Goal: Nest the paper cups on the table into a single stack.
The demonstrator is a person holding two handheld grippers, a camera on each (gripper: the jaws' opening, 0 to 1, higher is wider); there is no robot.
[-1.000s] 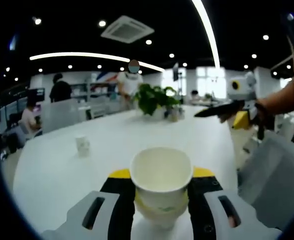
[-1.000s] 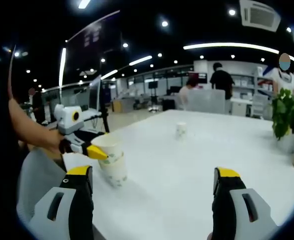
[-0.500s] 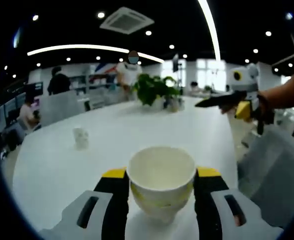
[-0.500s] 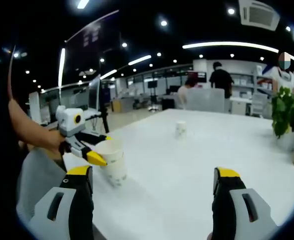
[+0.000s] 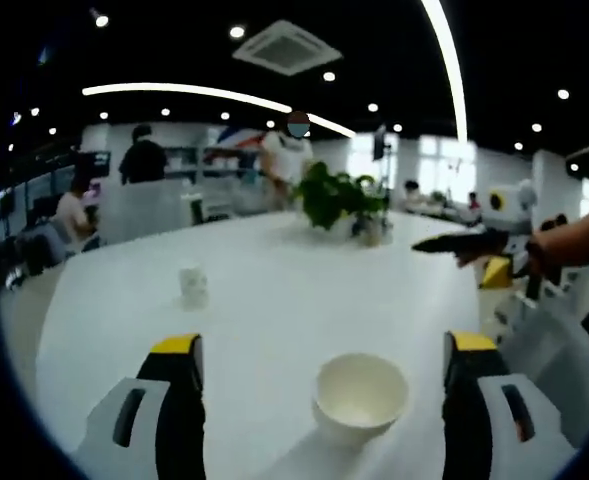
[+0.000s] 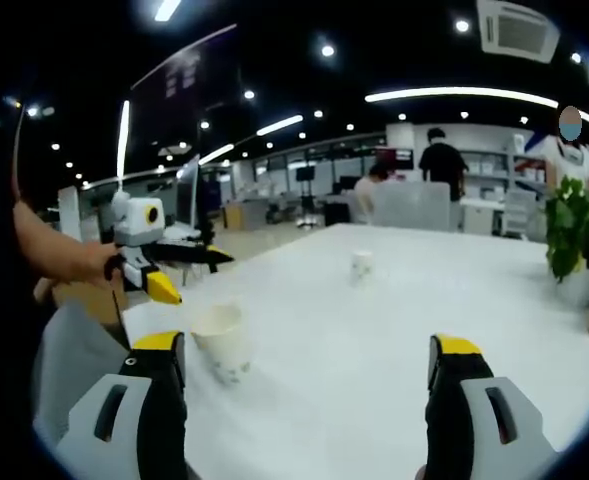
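A short stack of nested white paper cups stands upright on the white table, free between the wide-apart jaws of my left gripper, which is open. In the right gripper view the same stack sits near the table's edge, with the left gripper just above and behind it, apart from it. A single small paper cup stands farther out on the table. My right gripper is open with nothing in it; in the left gripper view it hovers at the right.
A potted plant stands on the table's far side. The person's arm and grey-clad lap are close to the near table edge. Several people and desks are in the background.
My left gripper has opened, let go of the cup stack and drawn back from it; the stack now stands alone on the table. The right gripper has stayed put.
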